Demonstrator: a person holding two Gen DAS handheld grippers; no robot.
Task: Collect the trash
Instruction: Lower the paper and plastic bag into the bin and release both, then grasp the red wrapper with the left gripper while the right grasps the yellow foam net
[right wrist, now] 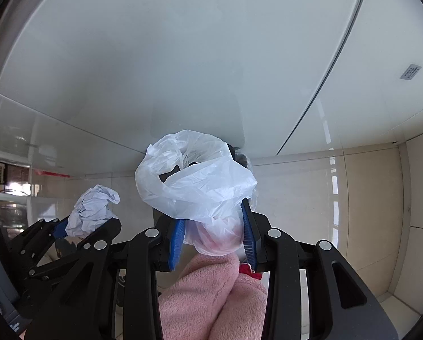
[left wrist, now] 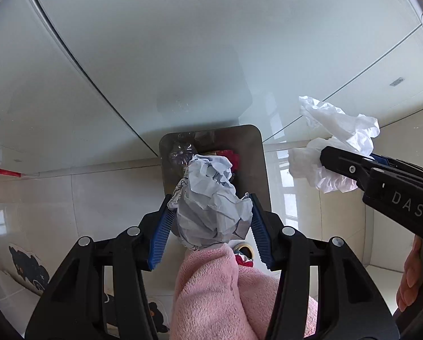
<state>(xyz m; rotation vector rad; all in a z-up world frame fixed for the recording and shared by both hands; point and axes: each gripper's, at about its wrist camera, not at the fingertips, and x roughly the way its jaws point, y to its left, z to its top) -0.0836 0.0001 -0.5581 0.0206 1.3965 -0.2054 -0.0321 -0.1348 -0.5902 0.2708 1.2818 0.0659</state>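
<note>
Right between the blue ribbed fingers [left wrist: 162,236] of the left gripper [left wrist: 210,226] sits a crumpled ball of pale paper [left wrist: 211,204], pinched from both sides with the fingers parted only as far as the wad's width. In the right wrist view the same paper ball [right wrist: 94,208] shows at the left, clamped in the left gripper [right wrist: 81,228]. The right gripper [right wrist: 214,239] has its fingers [right wrist: 176,243] closed in on a bunched white plastic bag [right wrist: 194,184], which billows up and forward over the fingertips; something pinkish shows through the thin plastic low down. In the left wrist view the right gripper [left wrist: 353,167] reaches in from the right, well apart from the paper ball, with the white bag [left wrist: 336,144] puffing out past its tip. Beyond the paper ball, seen from above, stands a dark bin [left wrist: 256,153] with rounded corners, its mouth holding a clear plastic bottle [left wrist: 181,153] and some red scraps [left wrist: 231,155]; the paper ball hangs over its near edge. Below both grippers, pink fleecy fabric [left wrist: 211,291] fills the lower middle of each view. Pale glossy tiles make up the floor [left wrist: 41,192] around the bin, and large white glossy panels [left wrist: 155,42] rise behind it. At the far right edge of the left view, part of a hand [left wrist: 412,280] grips the right gripper's handle.
</note>
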